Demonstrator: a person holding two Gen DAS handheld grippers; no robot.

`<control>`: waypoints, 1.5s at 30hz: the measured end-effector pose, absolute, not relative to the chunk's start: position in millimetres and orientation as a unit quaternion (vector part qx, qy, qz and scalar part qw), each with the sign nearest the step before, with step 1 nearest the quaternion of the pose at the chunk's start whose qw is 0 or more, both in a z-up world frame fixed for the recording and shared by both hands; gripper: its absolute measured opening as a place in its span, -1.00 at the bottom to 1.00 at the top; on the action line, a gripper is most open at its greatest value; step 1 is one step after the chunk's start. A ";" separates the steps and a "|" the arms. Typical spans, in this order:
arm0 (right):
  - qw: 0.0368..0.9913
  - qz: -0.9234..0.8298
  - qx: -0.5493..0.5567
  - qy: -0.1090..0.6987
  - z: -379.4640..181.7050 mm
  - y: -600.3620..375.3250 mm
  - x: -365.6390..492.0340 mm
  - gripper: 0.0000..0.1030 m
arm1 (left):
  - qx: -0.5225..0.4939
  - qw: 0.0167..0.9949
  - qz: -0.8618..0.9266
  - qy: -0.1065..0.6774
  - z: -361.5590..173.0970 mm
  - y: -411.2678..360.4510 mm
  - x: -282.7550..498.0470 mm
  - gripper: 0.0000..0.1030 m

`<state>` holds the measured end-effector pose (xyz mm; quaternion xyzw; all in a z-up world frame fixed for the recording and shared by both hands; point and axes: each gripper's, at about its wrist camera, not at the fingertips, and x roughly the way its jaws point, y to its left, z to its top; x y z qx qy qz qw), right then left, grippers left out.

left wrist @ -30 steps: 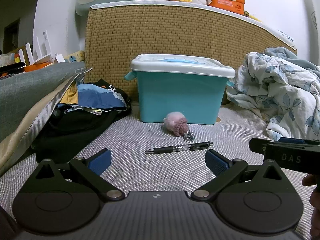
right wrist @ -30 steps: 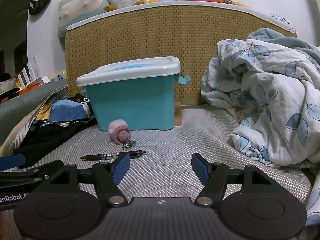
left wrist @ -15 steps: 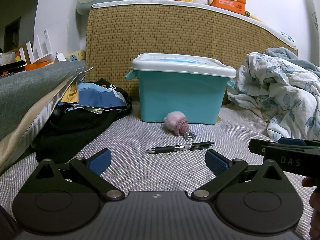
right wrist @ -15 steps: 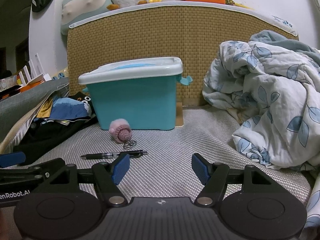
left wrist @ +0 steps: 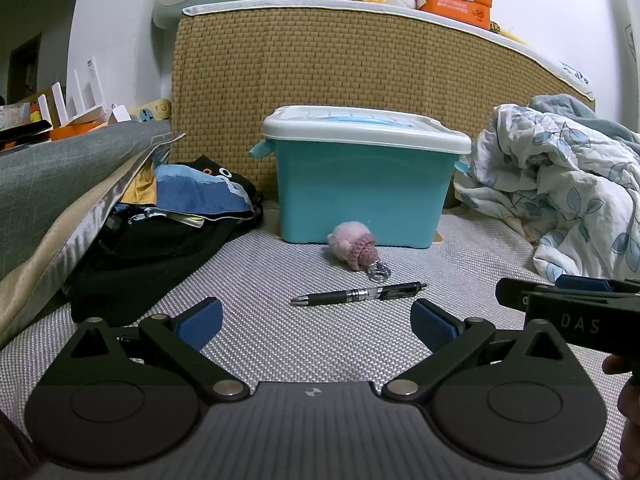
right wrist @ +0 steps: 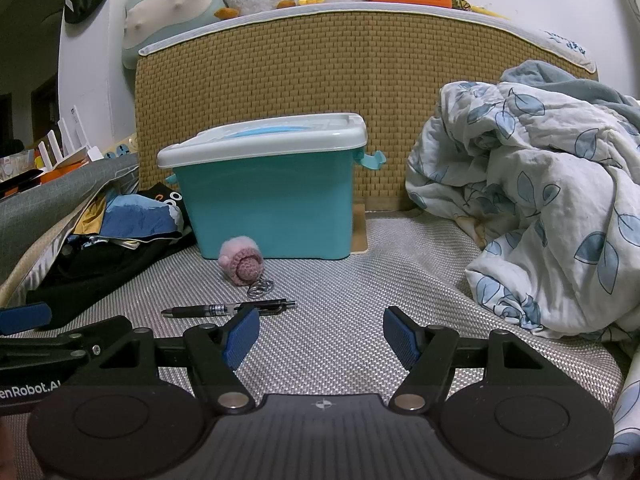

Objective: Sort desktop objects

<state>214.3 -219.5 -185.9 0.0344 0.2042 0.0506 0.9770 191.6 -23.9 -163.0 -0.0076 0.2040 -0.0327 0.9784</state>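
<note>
The woven grey mat (left wrist: 280,344) carries everything here, with a rumpled leaf-print quilt (right wrist: 540,200) heaped along its right side and dark clothing (left wrist: 160,248) piled on its left. At the back, against the wicker headboard (left wrist: 340,80), stands the teal storage box (left wrist: 360,196), its white lid (left wrist: 360,128) seated and its side latches apparently down. Just in front of the box lies a pink crochet keychain (left wrist: 356,246), its metal ring toward the camera, and nearer still a black pen (left wrist: 356,294) lies crosswise on the mat, apart from the ring.

The left gripper (left wrist: 316,320) and the right gripper (right wrist: 320,338) both hover low over the mat with fingers spread wide and nothing between them; the pen sits just ahead of each.

Risks, judged from this layout: the 2 grippers are close side by side and could collide reaching for the same pen; the thin round pen may roll or slip on the textured weave under a shallow pinch; and the closed lid blocks any drop-off.
</note>
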 end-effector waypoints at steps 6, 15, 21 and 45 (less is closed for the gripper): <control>0.977 0.050 0.034 0.205 -186.2 -218.1 213.0 0.40 | -0.008 0.978 -0.033 0.205 -163.3 -24.0 191.6 1.00; 0.977 0.050 0.034 0.205 -186.1 -217.3 212.9 0.40 | -0.009 0.978 -0.033 0.205 -163.6 -23.3 192.2 1.00; 0.977 0.050 0.034 0.204 -185.7 -217.0 212.6 0.40 | -0.009 0.978 -0.034 0.205 -163.8 -23.1 191.8 1.00; 0.979 0.064 0.035 0.193 -184.0 -212.8 210.7 0.65 | -0.013 0.979 -0.029 0.201 -163.2 -20.5 192.1 1.00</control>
